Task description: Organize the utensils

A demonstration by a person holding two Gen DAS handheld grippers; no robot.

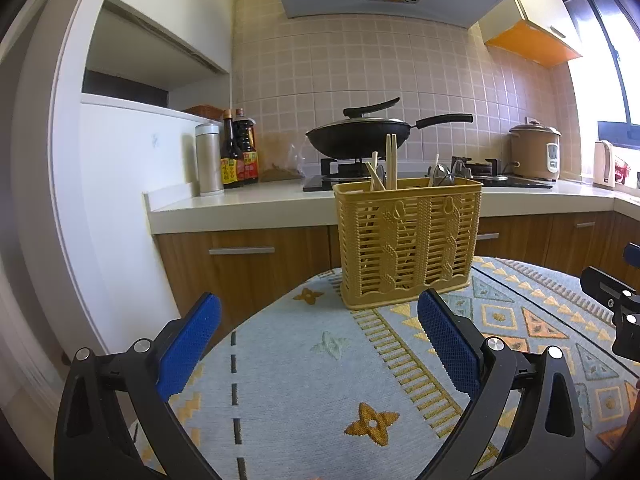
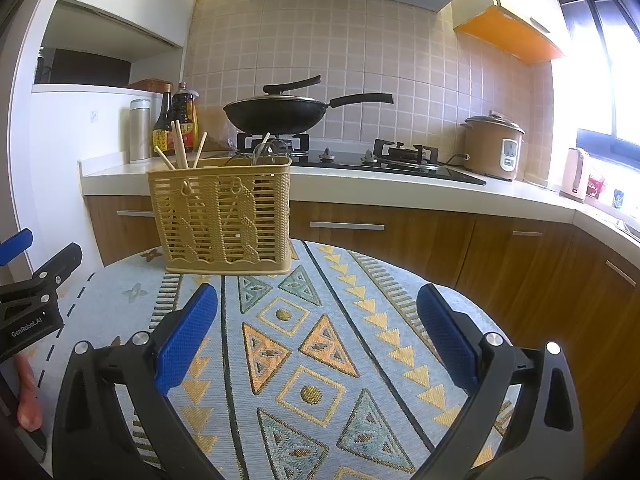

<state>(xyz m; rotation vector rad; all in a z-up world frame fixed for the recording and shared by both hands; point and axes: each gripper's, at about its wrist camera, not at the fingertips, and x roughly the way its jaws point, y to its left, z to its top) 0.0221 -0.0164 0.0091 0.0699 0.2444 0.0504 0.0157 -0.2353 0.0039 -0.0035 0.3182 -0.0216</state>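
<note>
Basket [image 1: 408, 240] upright on table [image 1: 304, 364], chopsticks [image 1: 391, 160] inside. Left gripper [image 1: 319, 334], right gripper [image 2: 317, 322]: jaws spread, empty.

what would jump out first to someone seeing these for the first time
The yellow slatted basket stands at the far edge of the patterned tablecloth, with chopsticks sticking up from its left side and metal utensils from its right. Behind it a black wok sits on the stove. Both the left gripper and the right gripper are open and empty above the cloth.
</note>
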